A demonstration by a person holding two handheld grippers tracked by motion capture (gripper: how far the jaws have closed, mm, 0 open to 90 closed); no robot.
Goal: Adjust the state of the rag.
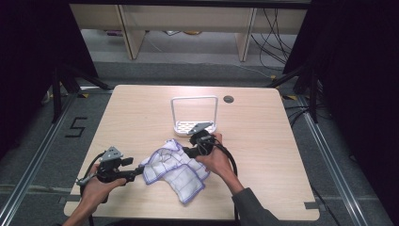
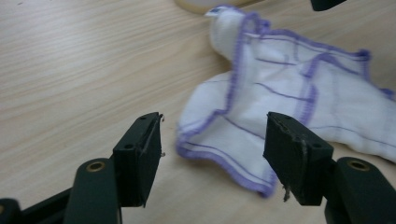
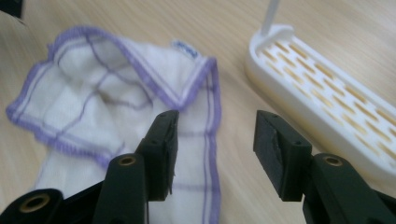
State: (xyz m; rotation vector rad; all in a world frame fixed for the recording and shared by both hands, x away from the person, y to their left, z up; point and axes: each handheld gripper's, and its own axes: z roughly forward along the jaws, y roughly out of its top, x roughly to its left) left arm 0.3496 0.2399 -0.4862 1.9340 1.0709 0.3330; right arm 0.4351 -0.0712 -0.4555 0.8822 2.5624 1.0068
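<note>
Fingers point(image 2: 144, 154) of both grippers stand spread, with the crumpled cloth point(image 1: 175, 168) lying on the table between them.

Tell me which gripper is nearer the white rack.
Right. The right gripper sits just in front of the rack, at the cloth's far edge, jaws open. The left gripper is at the cloth's near-left corner, farther from the rack, jaws also open.

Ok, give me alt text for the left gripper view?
A rumpled white cloth with purple edging lies on the wooden table, just past the open left gripper; nothing is between its black jaws.
</note>
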